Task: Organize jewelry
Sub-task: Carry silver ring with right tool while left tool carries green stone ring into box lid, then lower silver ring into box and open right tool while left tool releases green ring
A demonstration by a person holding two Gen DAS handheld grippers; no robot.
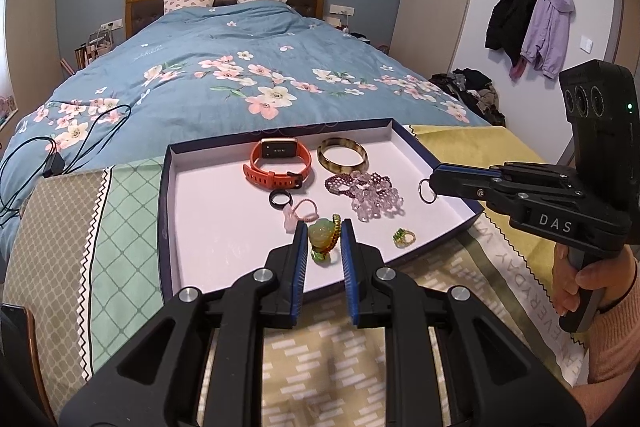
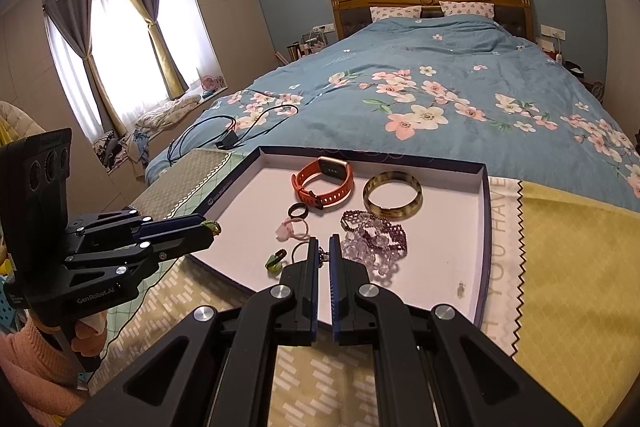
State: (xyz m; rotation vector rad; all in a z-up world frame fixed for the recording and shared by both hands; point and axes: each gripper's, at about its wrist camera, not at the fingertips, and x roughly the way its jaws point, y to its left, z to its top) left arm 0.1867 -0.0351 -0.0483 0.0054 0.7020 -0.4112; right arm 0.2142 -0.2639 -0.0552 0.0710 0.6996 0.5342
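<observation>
A white-lined tray [image 1: 208, 227] [image 2: 448, 267] holds an orange smartwatch [image 1: 278, 165] [image 2: 326, 185], a tortoiseshell bangle [image 1: 342, 155] [image 2: 393, 194], purple bead bracelets [image 1: 366, 193] [image 2: 374, 239], a black ring [image 1: 279, 197] [image 2: 299, 211], a pink bead piece [image 1: 302, 211] [image 2: 294, 228] and a small green ring [image 1: 405, 238] [image 2: 276, 261]. My left gripper [image 1: 324, 229] [image 2: 210, 233] is shut on a green jade pendant with beaded cord [image 1: 322, 237]. My right gripper [image 2: 324, 245] [image 1: 432, 183] is shut on a thin silver ring [image 1: 427, 190] [image 2: 300, 251] over the tray.
The tray lies on patterned cloths [image 1: 100, 227] [image 2: 568, 267] at the foot of a bed with a blue floral duvet [image 1: 240, 67]. Black cables [image 1: 60, 147] [image 2: 224, 135] lie on the duvet to the left. Coats [image 1: 532, 23] hang on the right wall.
</observation>
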